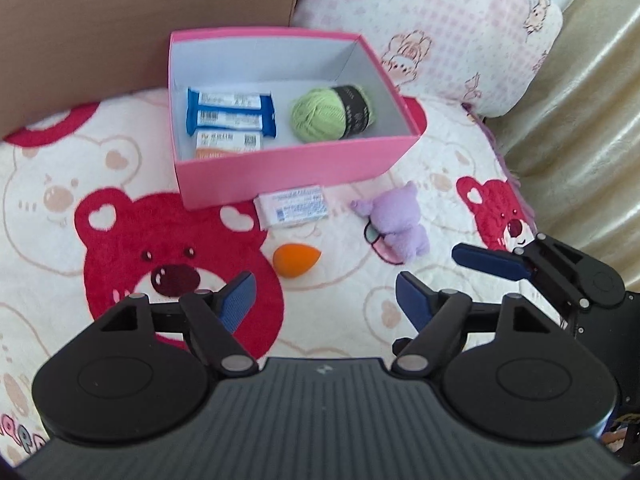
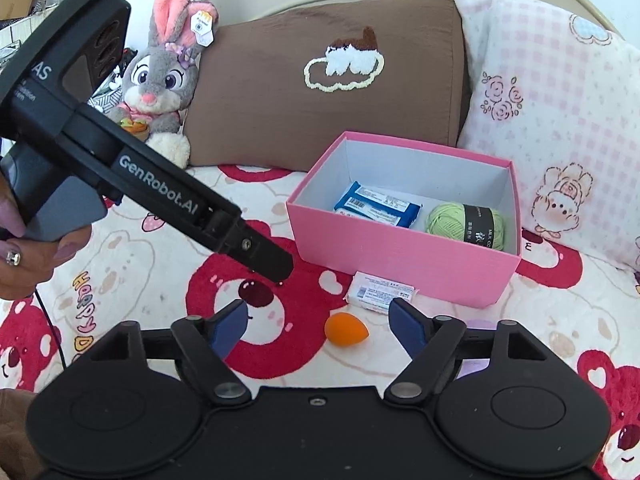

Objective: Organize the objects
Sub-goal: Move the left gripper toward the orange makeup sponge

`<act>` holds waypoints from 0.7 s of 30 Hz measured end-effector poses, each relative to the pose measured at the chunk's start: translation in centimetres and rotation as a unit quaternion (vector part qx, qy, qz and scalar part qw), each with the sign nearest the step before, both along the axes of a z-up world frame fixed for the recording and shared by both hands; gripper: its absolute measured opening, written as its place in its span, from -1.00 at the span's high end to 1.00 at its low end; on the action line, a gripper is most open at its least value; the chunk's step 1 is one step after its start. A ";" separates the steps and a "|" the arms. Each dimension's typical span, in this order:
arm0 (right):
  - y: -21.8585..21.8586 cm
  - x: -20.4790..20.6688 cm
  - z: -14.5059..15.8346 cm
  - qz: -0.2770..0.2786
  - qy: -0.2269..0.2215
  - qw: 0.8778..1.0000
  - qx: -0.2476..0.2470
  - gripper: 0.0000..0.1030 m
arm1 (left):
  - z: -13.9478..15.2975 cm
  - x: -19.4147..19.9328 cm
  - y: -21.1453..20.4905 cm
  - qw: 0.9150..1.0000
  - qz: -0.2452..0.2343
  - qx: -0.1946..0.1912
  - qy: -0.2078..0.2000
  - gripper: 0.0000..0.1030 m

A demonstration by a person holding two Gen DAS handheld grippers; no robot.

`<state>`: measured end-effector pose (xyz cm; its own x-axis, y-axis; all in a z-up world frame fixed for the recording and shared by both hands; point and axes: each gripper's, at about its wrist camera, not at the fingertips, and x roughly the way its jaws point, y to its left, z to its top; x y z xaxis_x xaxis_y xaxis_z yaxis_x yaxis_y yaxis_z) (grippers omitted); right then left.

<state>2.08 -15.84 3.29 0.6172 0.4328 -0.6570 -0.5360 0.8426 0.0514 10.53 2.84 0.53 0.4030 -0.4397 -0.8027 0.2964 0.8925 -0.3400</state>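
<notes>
pink box (image 1: 280, 176) holds yarn (image 1: 320, 116); both grippers' jaws spread wide, empty, above orange sponge (image 1: 296, 265).

1 pink box (image 1: 296, 172), 3 snack bars (image 1: 230, 100), 1 yarn ball (image 1: 320, 114), 1 sponge (image 1: 296, 260)

the left gripper (image 1: 326, 294) hangs with jaws apart and empty over the bear-print blanket (image 1: 60, 208) — an orange sponge (image 1: 296, 260) just ahead. beyond lie a white packet (image 1: 294, 206), a purple plush (image 1: 398, 224) and the pink box (image 1: 296, 172) holding green yarn (image 1: 320, 116).
</notes>
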 end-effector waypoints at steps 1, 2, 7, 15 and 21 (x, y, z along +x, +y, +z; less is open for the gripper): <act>0.0 0.1 -0.3 0.000 0.001 1.000 0.001 -0.69 | -0.5 0.1 0.1 1.000 0.003 -0.004 0.007 -0.49; 0.0 0.2 -0.6 -0.001 0.001 1.000 0.003 -0.72 | -1.0 0.1 0.2 1.000 0.004 -0.008 0.012 -0.51; 0.4 0.5 -2.3 0.017 0.006 1.000 -0.006 -0.75 | -2.7 0.0 1.4 0.999 0.031 -0.007 0.019 -0.65; 0.9 1.4 -5.9 0.019 0.001 0.999 -0.029 -0.75 | -5.6 0.5 2.4 0.998 0.058 0.003 0.011 -0.68; 0.0 2.6 -8.4 0.005 -0.004 1.000 -0.021 -0.75 | -8.1 1.4 2.5 0.998 0.067 0.014 -0.005 -0.68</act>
<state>4.64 -15.81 -5.09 0.6185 0.4116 -0.6694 -0.5449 0.8384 0.0120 11.94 5.33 -7.53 0.4655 -0.3594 -0.8088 0.1771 0.9332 -0.3128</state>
